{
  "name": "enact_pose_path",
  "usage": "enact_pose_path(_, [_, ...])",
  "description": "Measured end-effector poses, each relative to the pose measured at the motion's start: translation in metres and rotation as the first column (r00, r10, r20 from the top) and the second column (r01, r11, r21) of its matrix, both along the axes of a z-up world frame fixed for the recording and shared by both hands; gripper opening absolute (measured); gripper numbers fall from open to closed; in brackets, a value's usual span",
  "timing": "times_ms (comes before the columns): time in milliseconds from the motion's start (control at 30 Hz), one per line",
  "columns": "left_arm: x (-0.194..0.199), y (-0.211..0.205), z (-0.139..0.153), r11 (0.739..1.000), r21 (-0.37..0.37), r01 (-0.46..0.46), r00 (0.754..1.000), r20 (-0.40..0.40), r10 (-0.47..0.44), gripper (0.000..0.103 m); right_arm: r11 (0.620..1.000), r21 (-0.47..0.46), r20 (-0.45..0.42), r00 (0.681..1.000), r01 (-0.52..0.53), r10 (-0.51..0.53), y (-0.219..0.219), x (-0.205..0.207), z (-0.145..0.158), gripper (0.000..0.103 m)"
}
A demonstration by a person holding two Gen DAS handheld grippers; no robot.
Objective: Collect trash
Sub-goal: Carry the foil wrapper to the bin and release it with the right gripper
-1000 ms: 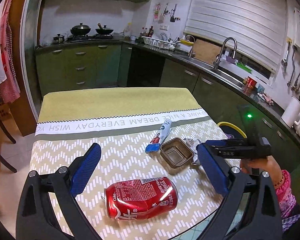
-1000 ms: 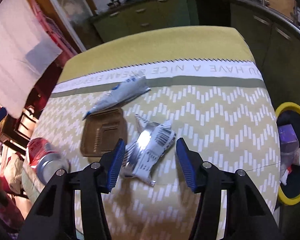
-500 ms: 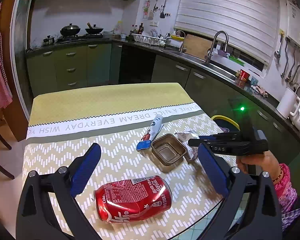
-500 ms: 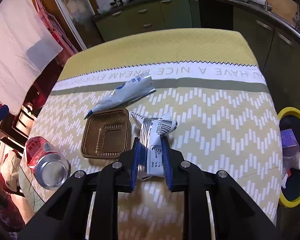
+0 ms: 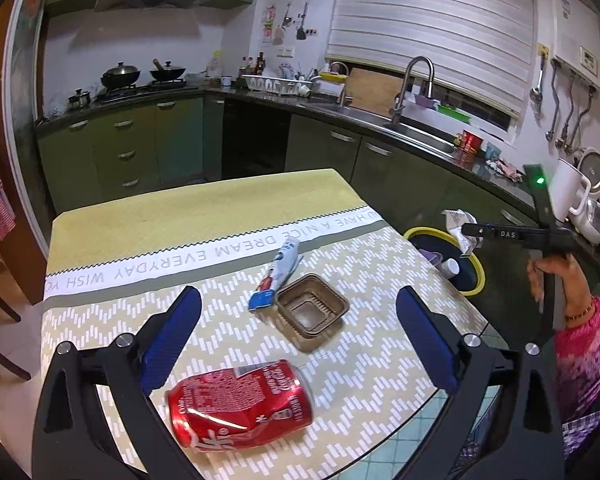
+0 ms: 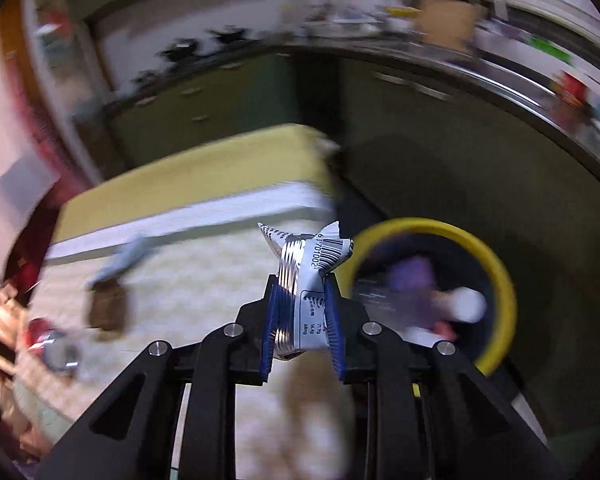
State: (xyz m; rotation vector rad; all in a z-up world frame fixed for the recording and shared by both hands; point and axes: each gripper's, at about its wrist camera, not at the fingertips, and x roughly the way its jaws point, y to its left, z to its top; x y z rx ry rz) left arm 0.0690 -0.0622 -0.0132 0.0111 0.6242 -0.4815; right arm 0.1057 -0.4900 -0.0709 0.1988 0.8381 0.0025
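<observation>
Now the right tongs are clamped on the crumpled wrapper, which is off the worktop and carried toward the yellow-rimmed bin on the floor at the right. Their jaws have just been closing, with the wrapper pinched between the blue pads. To finish this step well, bring the wrapper squarely over the bin's mouth before loosening the grip; a light foil piece may drift or cling to a pad, so release low. The left tongs hang wide open and empty over the near edge, the can lying between them. A tube and a brown tray wait farther in.
</observation>
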Motion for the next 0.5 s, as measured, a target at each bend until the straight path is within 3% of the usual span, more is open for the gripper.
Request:
enact_pose_path(200, [0.003, -0.017, 0.000, 0.999, 0.003, 0.036, 0.999, -0.015, -0.036, 0.093, 0.992, -0.052, -0.110, 0.987, 0.116, -0.121, -0.059, 0.019, -0.044, 0.032])
enact_pose_path(333, [0.005, -0.024, 0.001, 0.998, 0.018, 0.054, 0.998, -0.022, -0.054, 0.093, 0.987, -0.051, -0.134, 0.978, 0.154, -0.159, -0.078, 0.033, -0.061, 0.056])
enact_pose_path(500, [0.010, -0.024, 0.001, 0.993, 0.027, 0.117, 0.993, -0.039, -0.116, 0.093, 0.984, -0.033, -0.119, 0.977, 0.173, -0.175, -0.084, 0.029, -0.065, 0.056])
